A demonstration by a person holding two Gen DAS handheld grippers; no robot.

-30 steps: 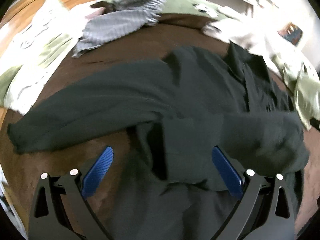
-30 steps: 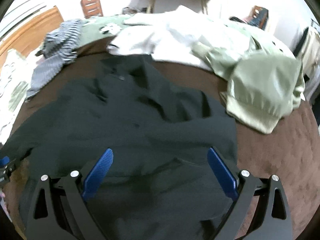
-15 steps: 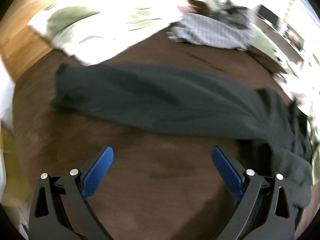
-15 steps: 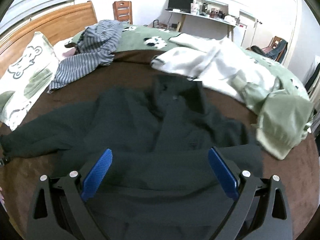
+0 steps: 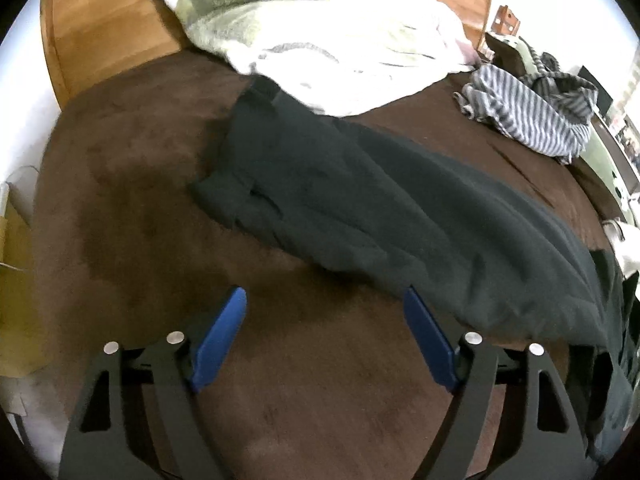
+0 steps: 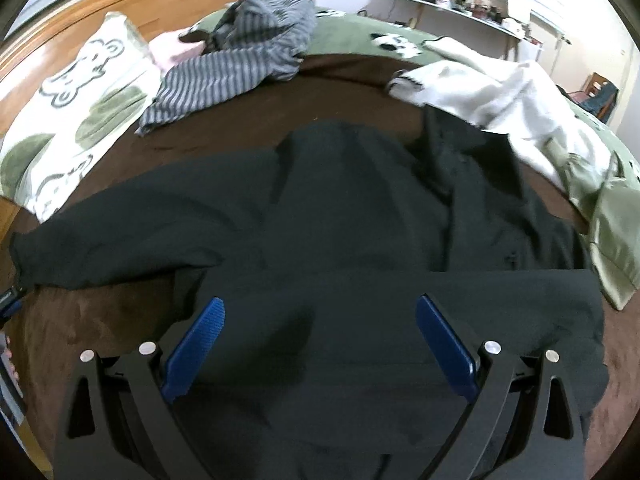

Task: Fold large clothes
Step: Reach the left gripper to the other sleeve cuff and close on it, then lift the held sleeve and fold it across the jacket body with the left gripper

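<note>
A dark green jacket [image 6: 360, 216] lay spread mid-frame on my brown bedspread [image 5: 132, 184], its sleeve [image 5: 304, 168] reaching under the pillow [image 5: 320, 28]. My left gripper [image 5: 325, 340] had just been narrowing, nothing between; my right gripper [image 6: 320, 344] gaped empty above the cloth. A wooden headboard [image 6: 132, 4] stood upper left.

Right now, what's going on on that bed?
A person with a gripper in each hand is folding a dark jacket spread on the brown bedspread. Neither gripper holds anything. The left gripper hangs over bare bedspread just short of the outstretched sleeve, whose cuff end lies by the pillow; its jaws have just been closing, with nothing between them. The right gripper is open above the jacket's body. A striped garment lies further up the bed, untouched.
</note>
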